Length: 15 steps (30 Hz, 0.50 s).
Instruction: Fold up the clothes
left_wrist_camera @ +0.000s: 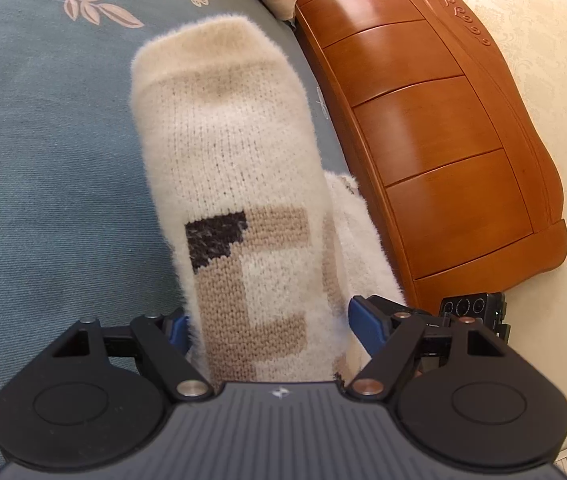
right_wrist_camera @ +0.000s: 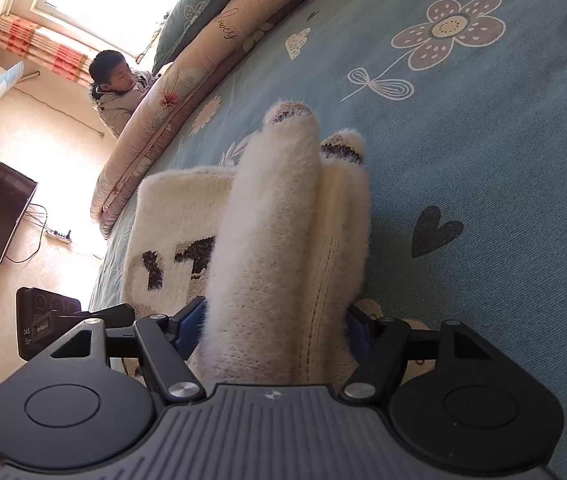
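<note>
left gripper [left_wrist_camera: 267,324] clenched on fuzzy cream sweater [left_wrist_camera: 223,152], right gripper [right_wrist_camera: 275,320] clenched on its bunched sleeves, lifted over teal bed [right_wrist_camera: 483,184] near the headboard [left_wrist_camera: 435,128] edge

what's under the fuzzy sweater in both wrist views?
Under the cream sweater lies the blue-green floral bedspread, visible all around it. Whatever sits directly beneath the knit is covered. Both the left claw and right claw grip bunched folds.

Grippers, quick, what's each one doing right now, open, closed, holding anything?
Left gripper: closed on a bunched part of the fluffy cream sweater.
Right gripper: closed on another thick fold of the same sweater.
</note>
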Available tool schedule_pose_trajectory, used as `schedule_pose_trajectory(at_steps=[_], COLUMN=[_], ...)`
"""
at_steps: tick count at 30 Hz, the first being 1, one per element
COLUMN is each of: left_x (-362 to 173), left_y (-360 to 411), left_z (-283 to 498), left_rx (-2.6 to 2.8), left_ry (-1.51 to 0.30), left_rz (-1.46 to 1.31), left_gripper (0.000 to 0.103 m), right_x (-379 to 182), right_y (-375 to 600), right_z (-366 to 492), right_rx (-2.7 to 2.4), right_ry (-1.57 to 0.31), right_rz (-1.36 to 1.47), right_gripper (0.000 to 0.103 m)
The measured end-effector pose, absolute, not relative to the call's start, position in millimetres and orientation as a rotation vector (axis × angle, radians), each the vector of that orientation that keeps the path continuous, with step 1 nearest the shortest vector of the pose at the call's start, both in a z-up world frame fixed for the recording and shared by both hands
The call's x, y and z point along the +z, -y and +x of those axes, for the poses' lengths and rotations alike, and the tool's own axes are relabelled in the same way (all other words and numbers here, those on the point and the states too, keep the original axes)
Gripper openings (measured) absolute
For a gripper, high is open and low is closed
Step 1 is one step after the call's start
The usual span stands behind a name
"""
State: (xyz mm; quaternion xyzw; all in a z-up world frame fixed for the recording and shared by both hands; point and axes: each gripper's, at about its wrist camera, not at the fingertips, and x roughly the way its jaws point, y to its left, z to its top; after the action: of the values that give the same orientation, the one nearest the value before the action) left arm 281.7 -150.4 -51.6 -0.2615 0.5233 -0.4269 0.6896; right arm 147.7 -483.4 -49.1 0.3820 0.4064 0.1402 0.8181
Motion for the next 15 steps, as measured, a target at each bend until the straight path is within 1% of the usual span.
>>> schedule_pose_trajectory(at_steps=[6, 15], left_x=[-48, -62], left_y=[199, 279], left_z=[281, 290], left_rx=[-1.029, -1.122], left_ry=[-1.184, -1.231], left_rz=[-0.562, -0.536], left_gripper=[0.076, 0.076], right_x=[-31, -17], right_y=[525, 597], right_z=[131, 128], right_rx=[0.237, 0.098], right_ry=[-0.825, -0.806], right_rz=[0.793, 0.771], right_gripper=[0.075, 0.075])
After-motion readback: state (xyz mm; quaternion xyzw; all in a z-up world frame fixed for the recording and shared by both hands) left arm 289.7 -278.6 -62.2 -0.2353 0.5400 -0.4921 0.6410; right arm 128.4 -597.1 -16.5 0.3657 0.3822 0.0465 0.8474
